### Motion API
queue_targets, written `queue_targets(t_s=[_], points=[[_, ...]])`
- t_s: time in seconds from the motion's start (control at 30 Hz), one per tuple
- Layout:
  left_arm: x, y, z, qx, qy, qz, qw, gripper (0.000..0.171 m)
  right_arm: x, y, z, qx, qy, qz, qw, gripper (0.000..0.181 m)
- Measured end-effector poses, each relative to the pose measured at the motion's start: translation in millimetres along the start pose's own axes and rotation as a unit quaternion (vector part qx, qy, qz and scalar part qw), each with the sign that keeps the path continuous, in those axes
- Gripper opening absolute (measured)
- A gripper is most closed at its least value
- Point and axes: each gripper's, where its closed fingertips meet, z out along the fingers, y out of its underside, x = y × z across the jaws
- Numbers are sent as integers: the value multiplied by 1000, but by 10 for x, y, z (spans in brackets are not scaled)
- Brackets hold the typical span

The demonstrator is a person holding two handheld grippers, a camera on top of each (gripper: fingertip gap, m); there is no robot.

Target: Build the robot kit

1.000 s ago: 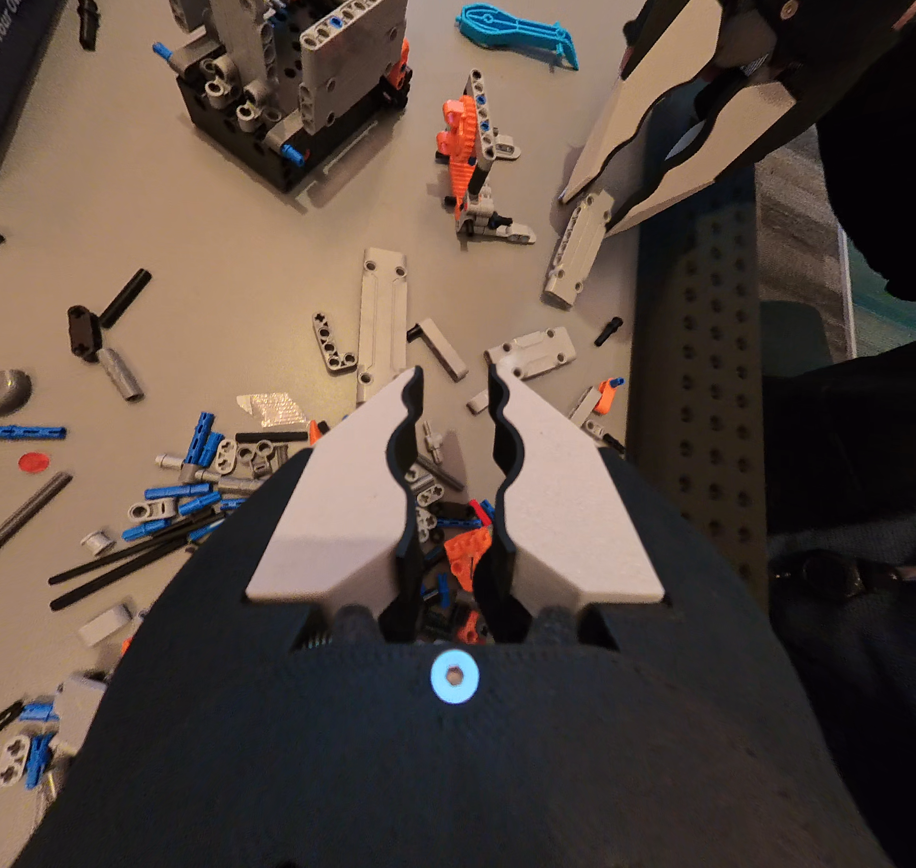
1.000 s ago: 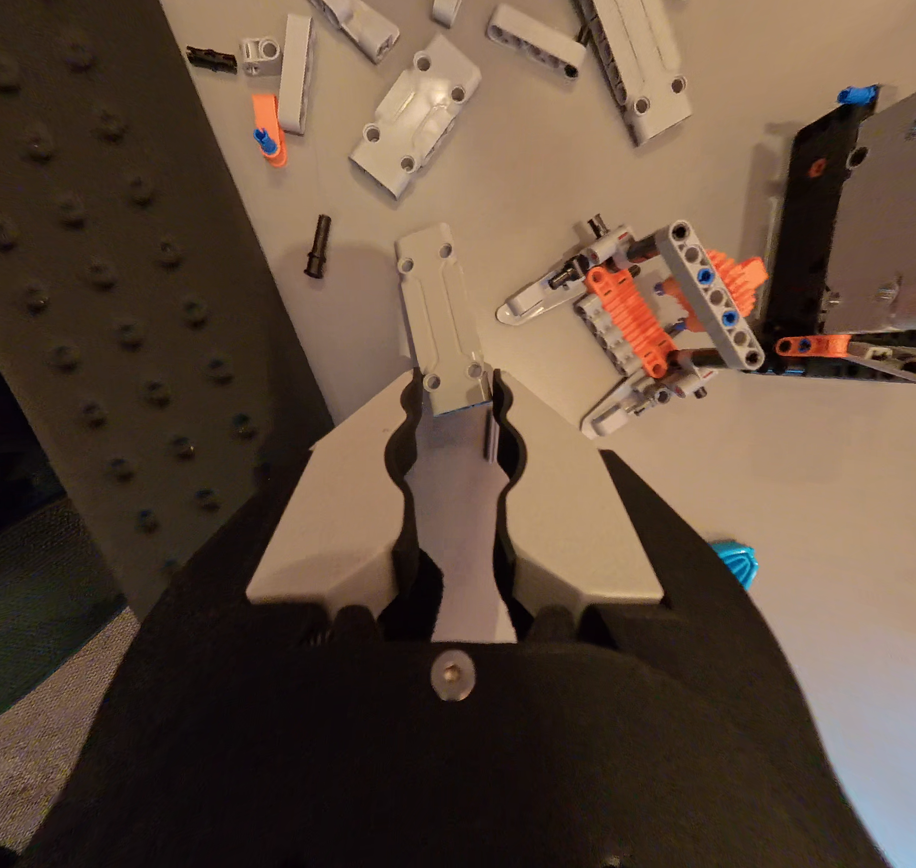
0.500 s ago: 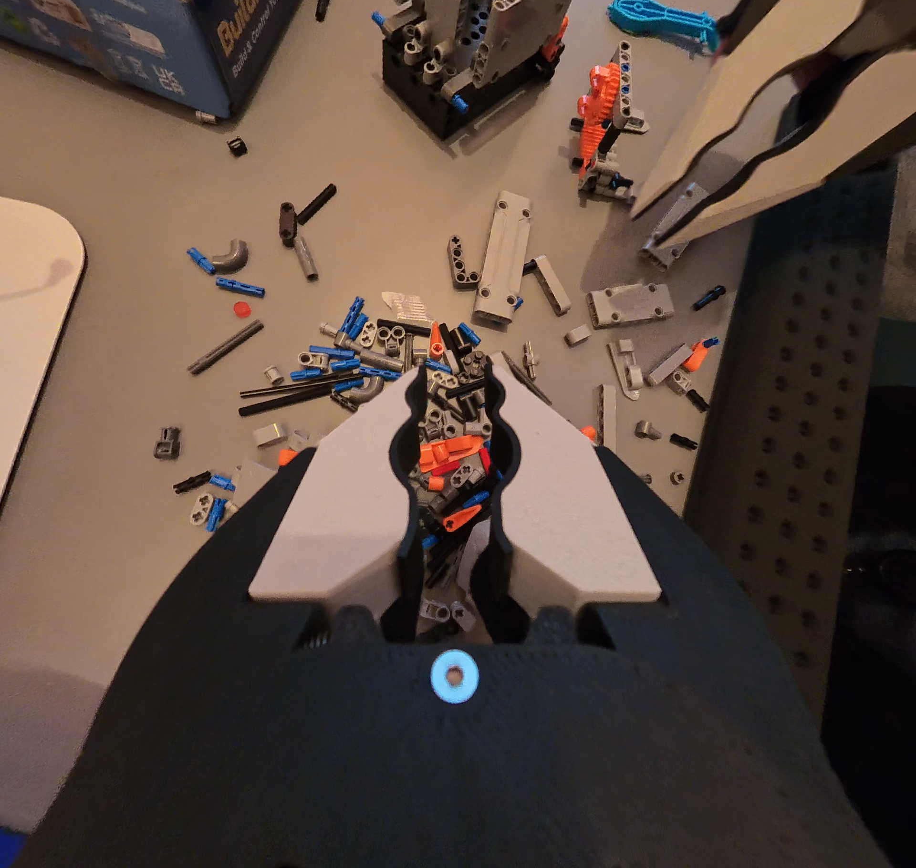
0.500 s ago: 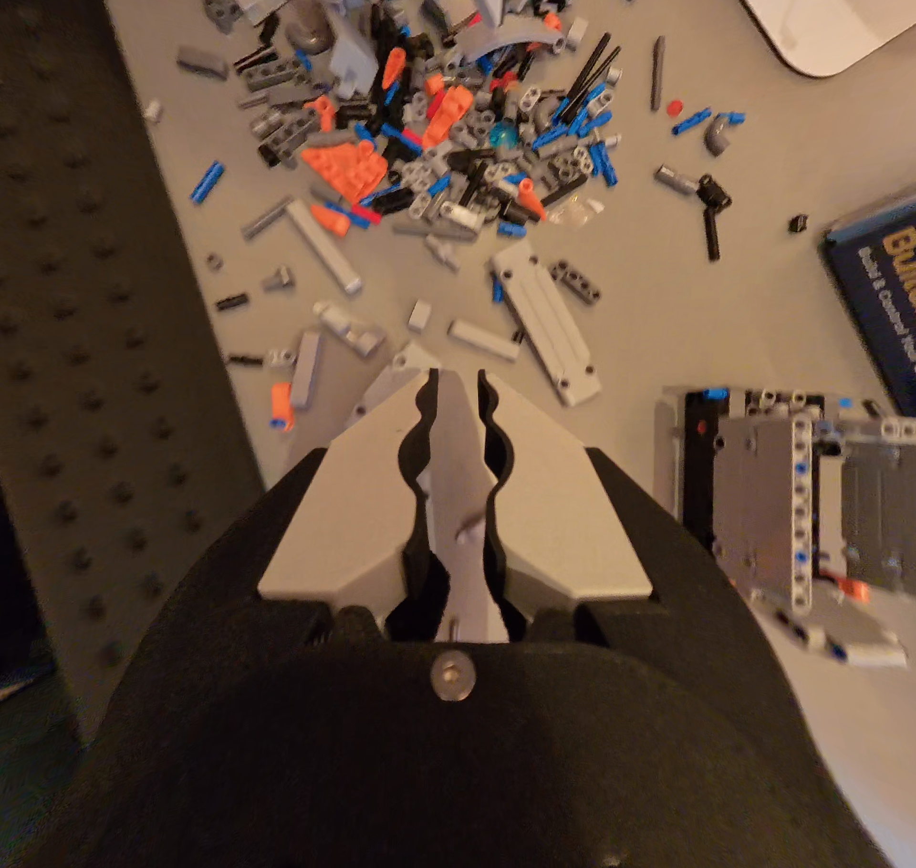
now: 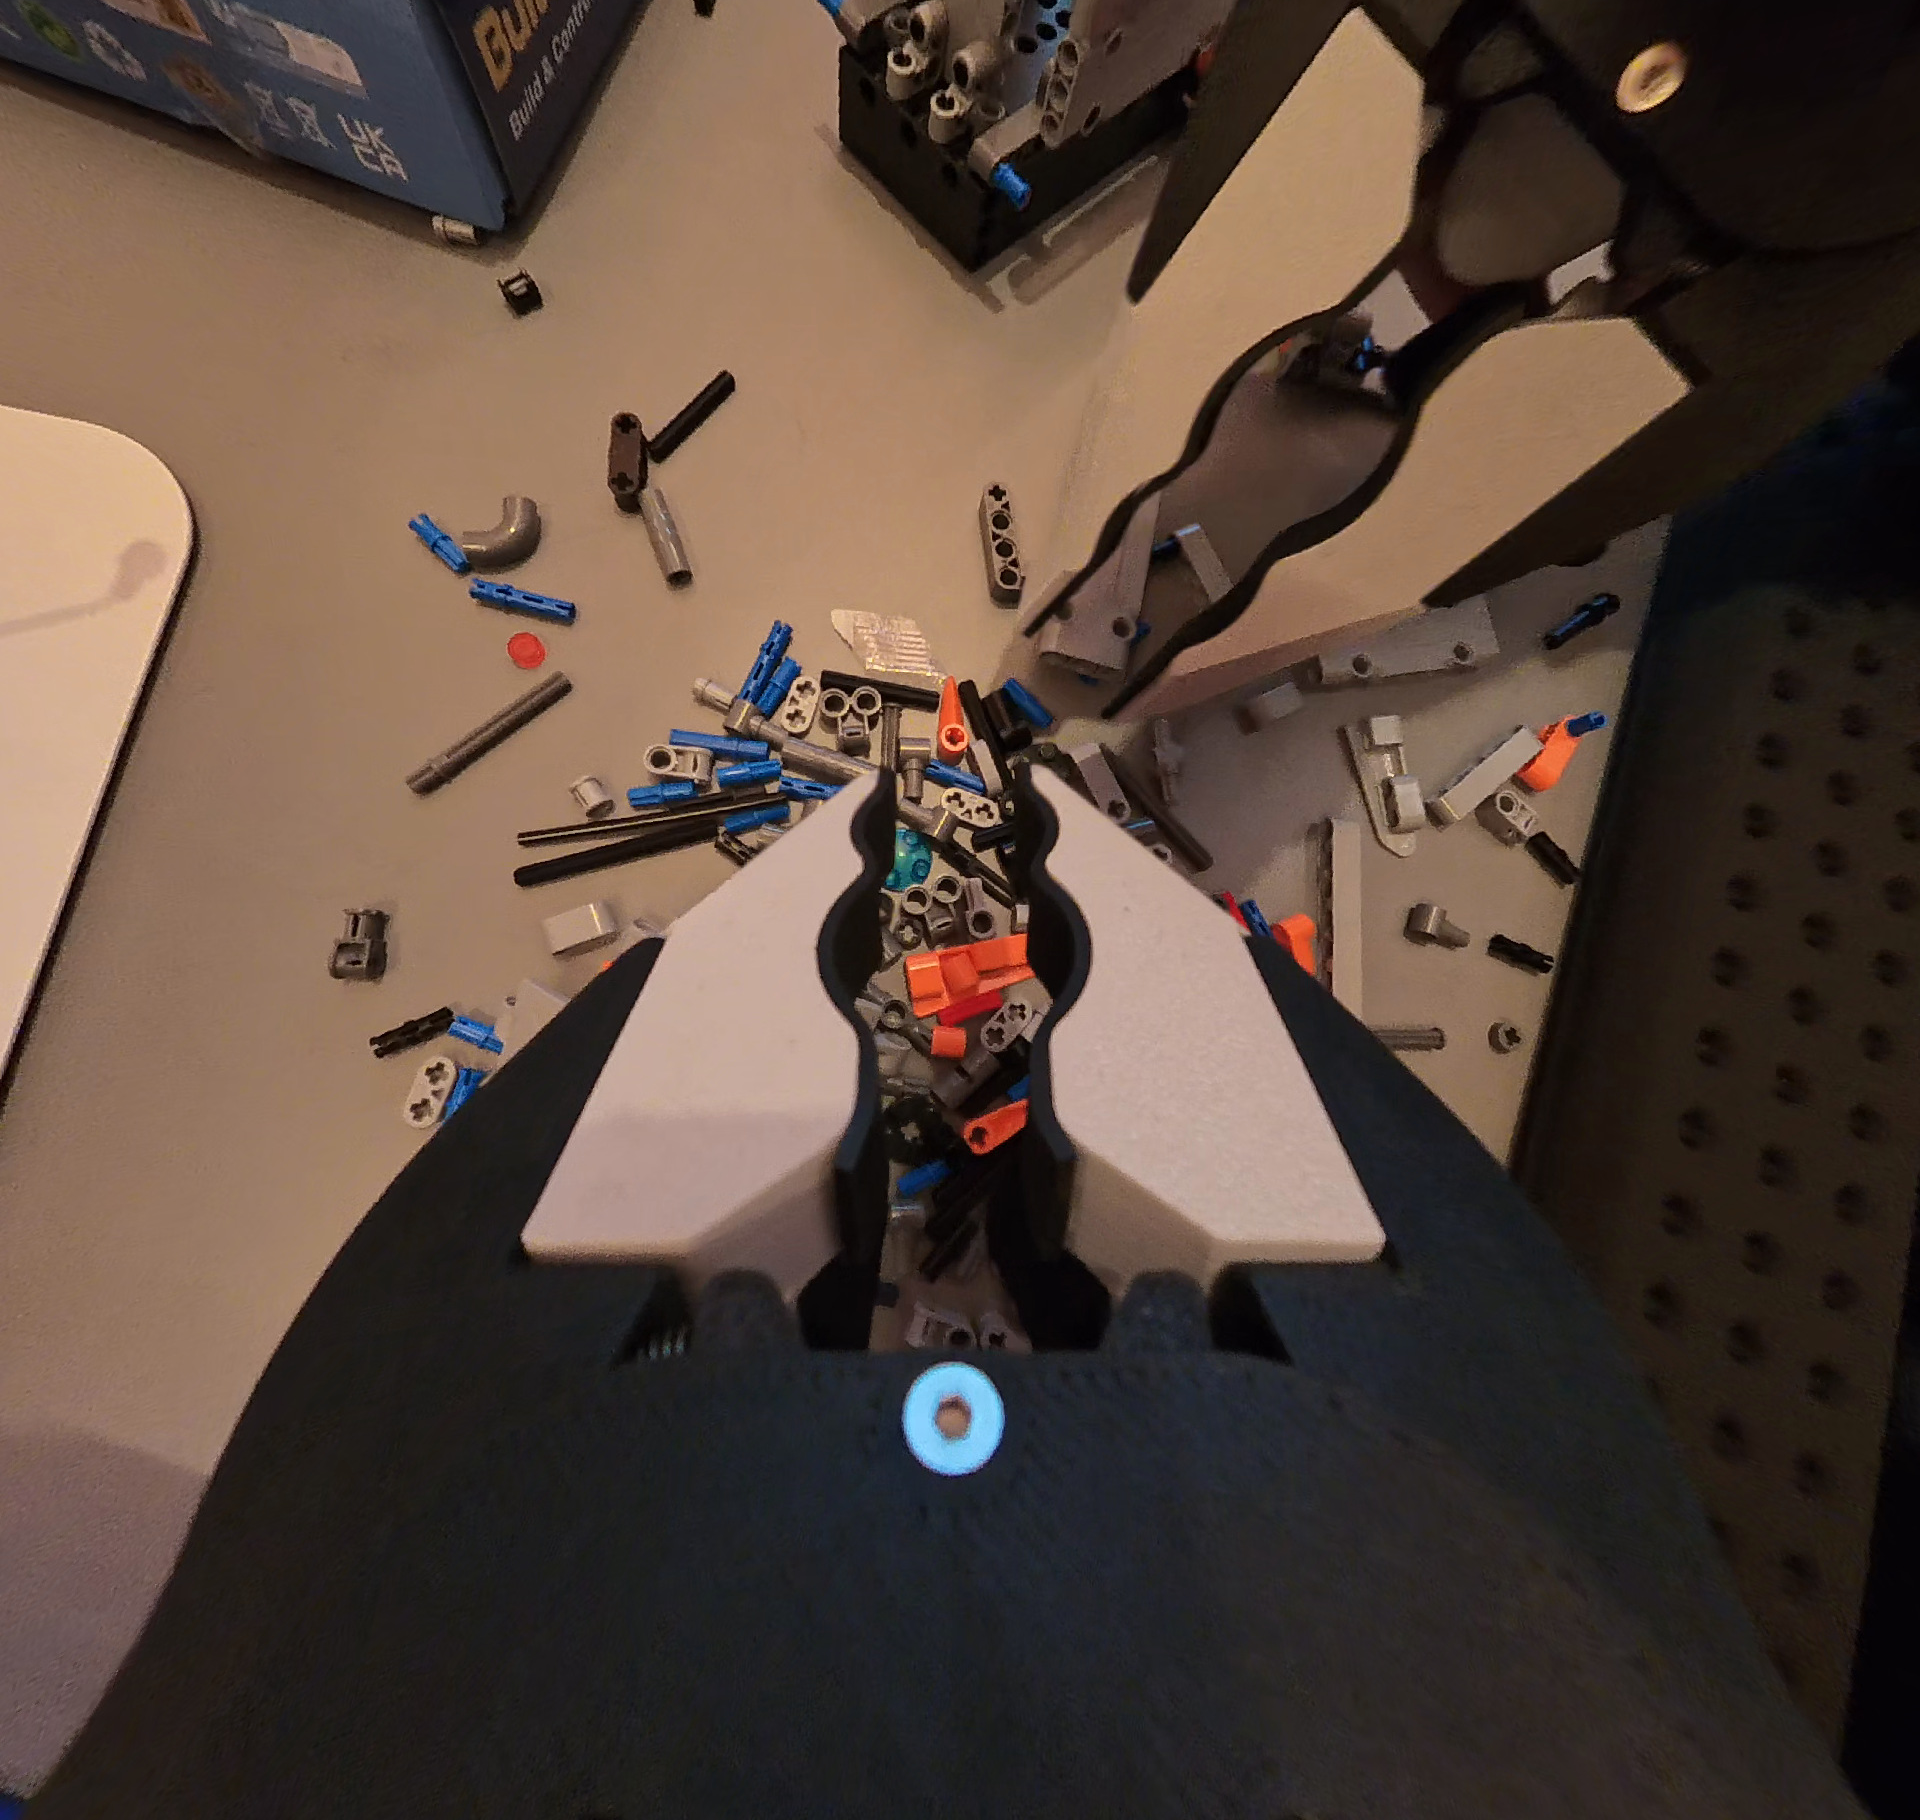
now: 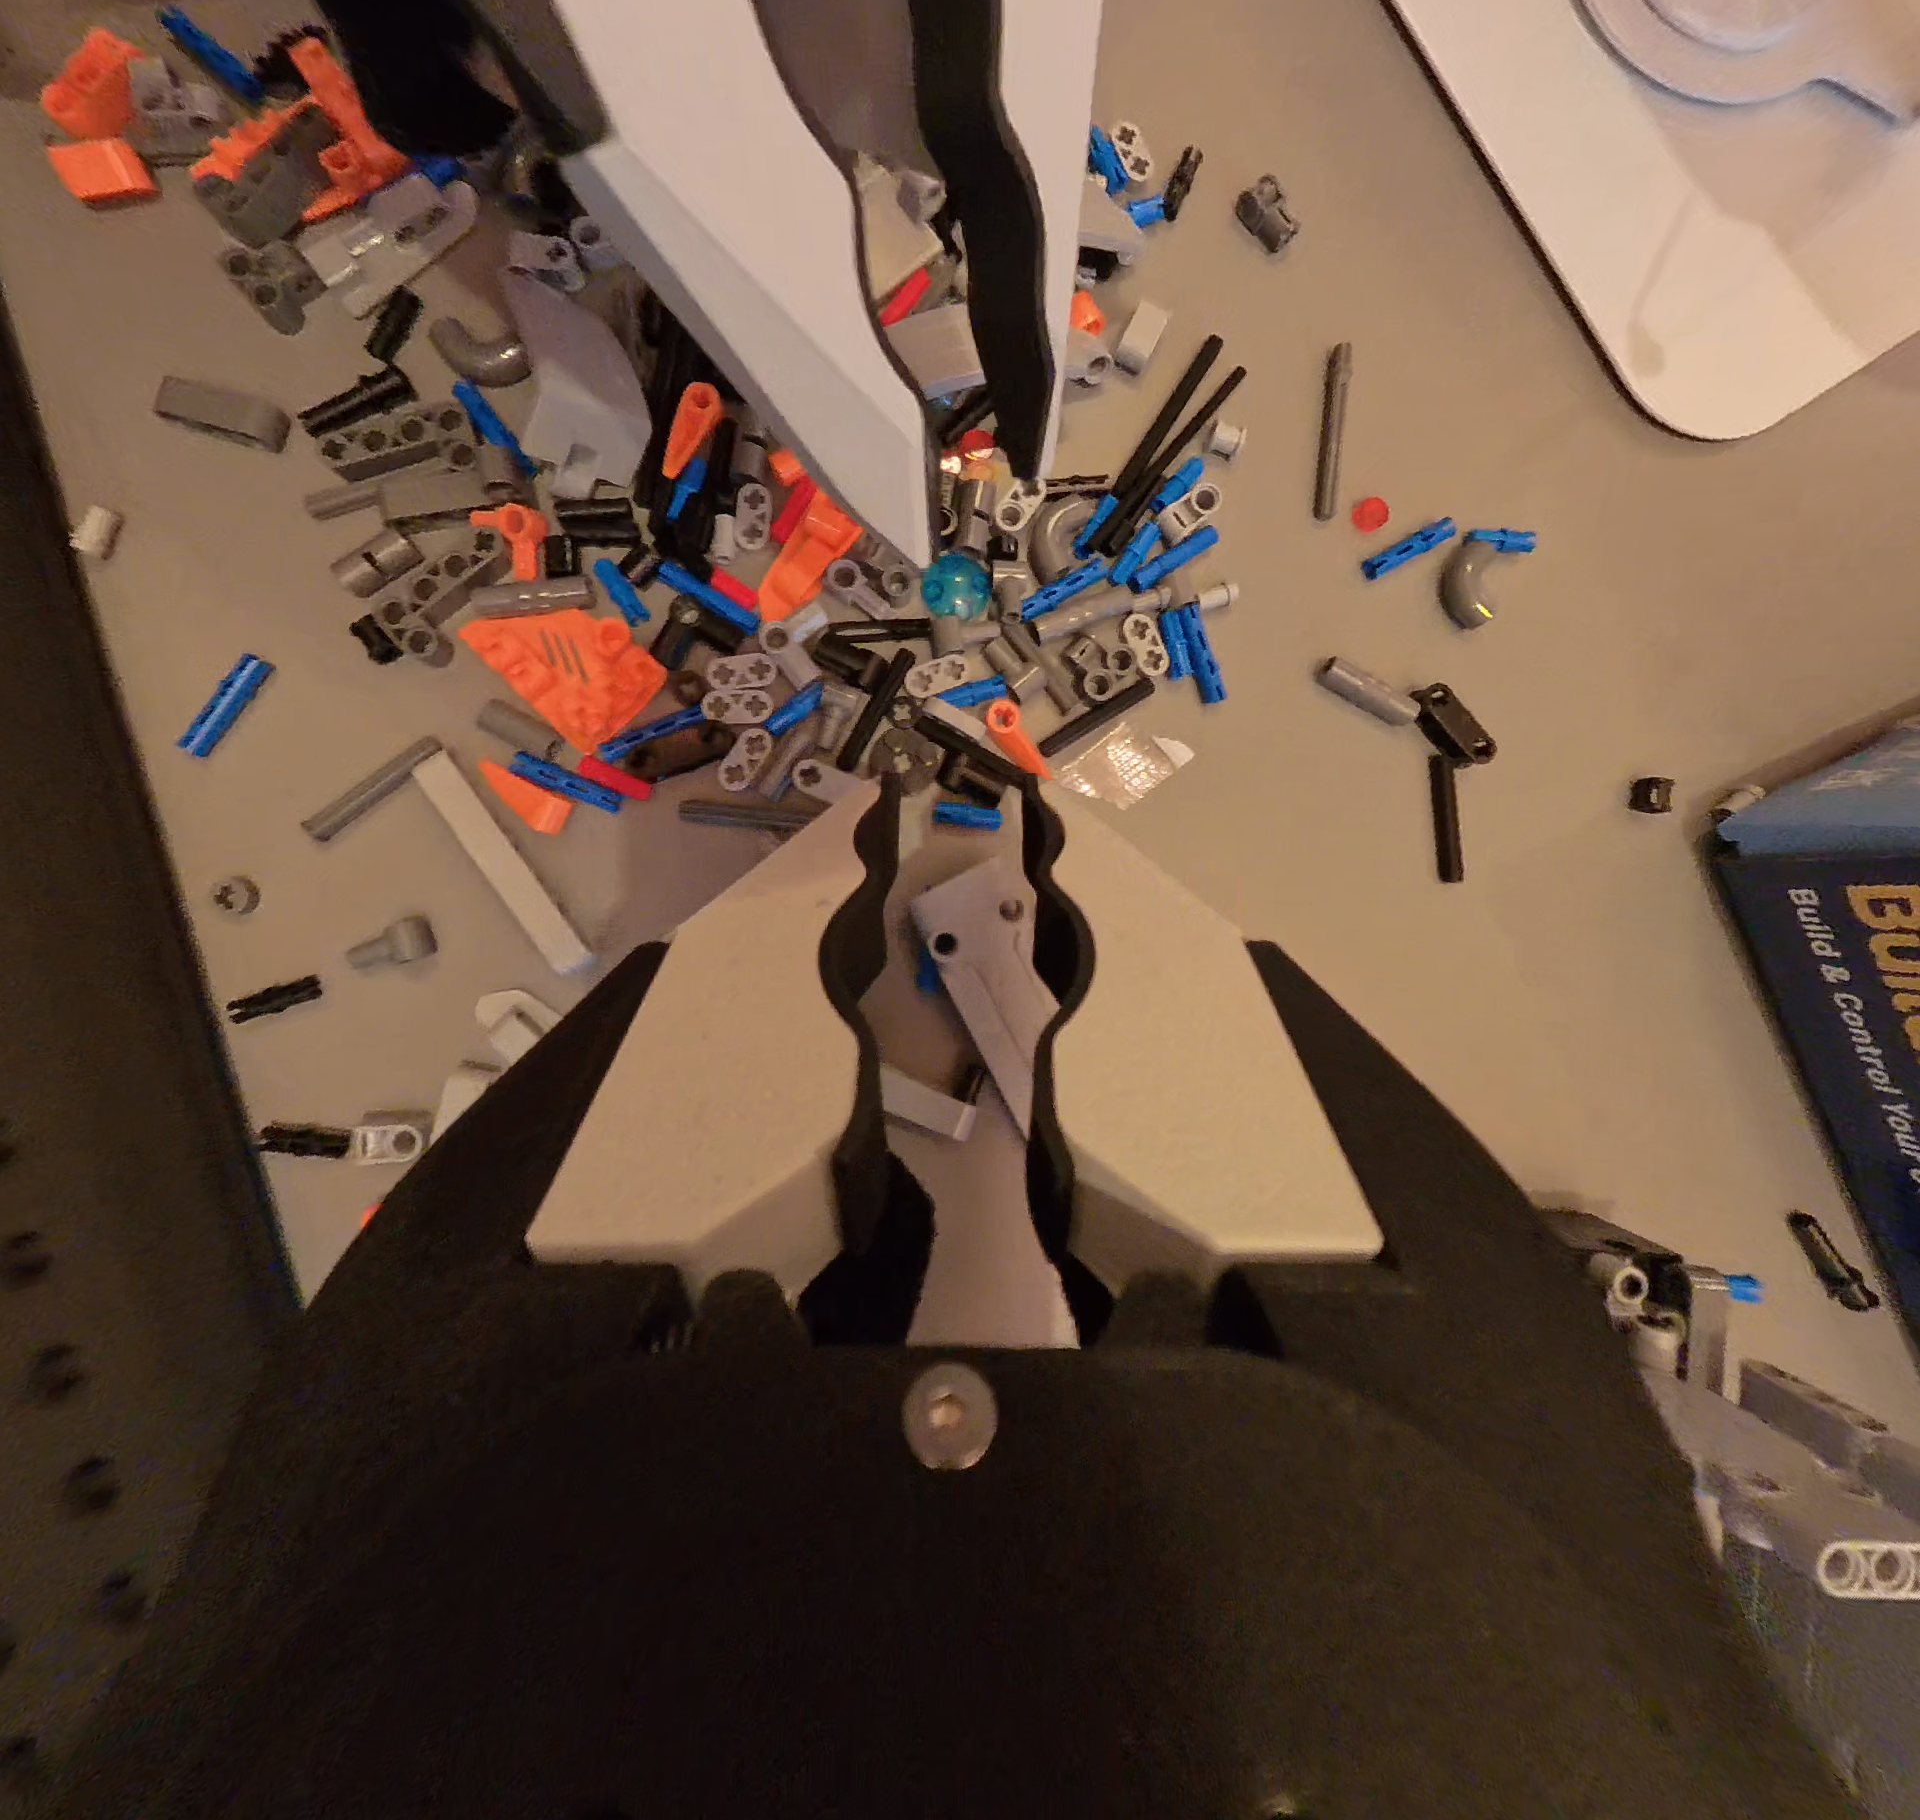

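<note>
The desk carries everything. A dark studded mat lies along its right edge, a blue box sits toward the far left corner, and a white tray lies at the left edge. A half-built grey and black model stands near the far edge, just right of the box.

The pile of small parts spreads over the middle of the desk, toward the mat. Both claws hang over it, tips facing and near each other.

The right gripper is closed on a grey panel, which sits skewed between the jaws, so the hold looks loose to me. The left gripper is parted and empty above the pile's middle, nearest a teal stud.

Bare desk lies between pile, box and tray. The mat side is crowded with loose beams.
</note>
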Motion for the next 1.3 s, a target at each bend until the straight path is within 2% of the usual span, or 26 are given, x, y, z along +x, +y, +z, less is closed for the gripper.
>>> queue_targets(t_s=[0.43, 0.8, 1.03, 1.3], points=[[-86, 20, -63, 2, -23, 12, 1000, 20, 71, 153, 178, -34, -19, 16, 999, 22], [-90, 29, -63, 0, -27, 13, 1000, 20, 76, 173, 197, -66, -13, 1, 998, 19], [-191, 34, -130, 10, -38, -6, 999, 20, 174, 170, 96, -77, 7, -2, 997, 17], [-190, 28, -127, 10, -39, -5, 999, 19, 375, 43, -271, -46, 27, 13, 998, 14]])
